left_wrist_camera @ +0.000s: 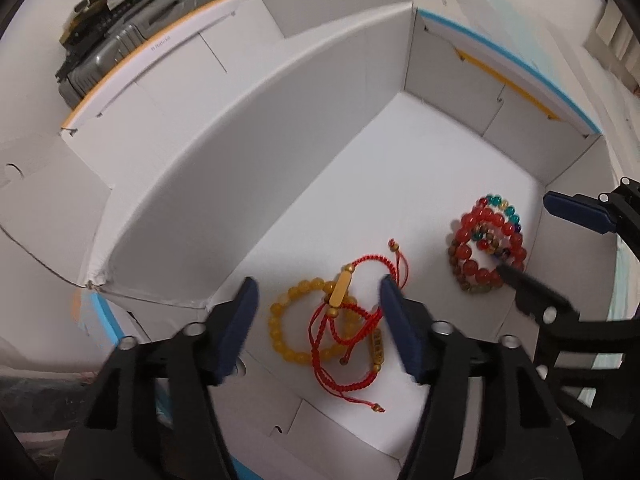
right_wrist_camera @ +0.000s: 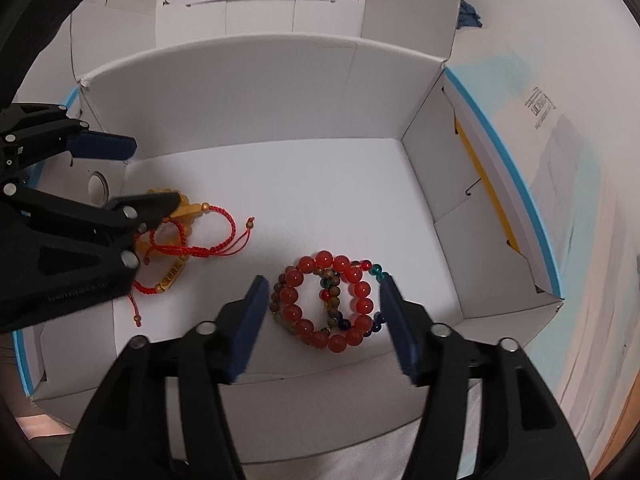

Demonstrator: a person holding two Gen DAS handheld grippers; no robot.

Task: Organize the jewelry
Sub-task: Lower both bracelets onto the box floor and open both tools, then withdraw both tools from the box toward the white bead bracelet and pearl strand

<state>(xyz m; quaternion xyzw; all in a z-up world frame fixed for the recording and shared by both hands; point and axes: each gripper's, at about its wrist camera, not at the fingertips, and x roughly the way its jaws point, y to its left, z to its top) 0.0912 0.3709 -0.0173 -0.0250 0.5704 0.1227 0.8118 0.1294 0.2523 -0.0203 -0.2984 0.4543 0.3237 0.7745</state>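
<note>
A white cardboard box (left_wrist_camera: 248, 168) holds the jewelry. A yellow bead bracelet (left_wrist_camera: 290, 330) lies tangled with red cord bracelets (left_wrist_camera: 352, 344) that carry gold bar charms. My left gripper (left_wrist_camera: 318, 308) is open and empty, just above this pile. A stack of red and multicoloured bead bracelets (right_wrist_camera: 328, 304) lies further right; it also shows in the left wrist view (left_wrist_camera: 486, 246). My right gripper (right_wrist_camera: 324, 312) is open, fingers on either side of the stack, low over it. The yellow and red pile shows in the right wrist view (right_wrist_camera: 192, 232), partly hidden by the left gripper (right_wrist_camera: 104, 172).
The box has tall white walls and flaps with blue and orange edges (right_wrist_camera: 504, 208). A second white box (right_wrist_camera: 260, 4) stands behind it. A grey suitcase (left_wrist_camera: 120, 44) sits beyond. The box floor (right_wrist_camera: 300, 200) between and behind the piles is bare.
</note>
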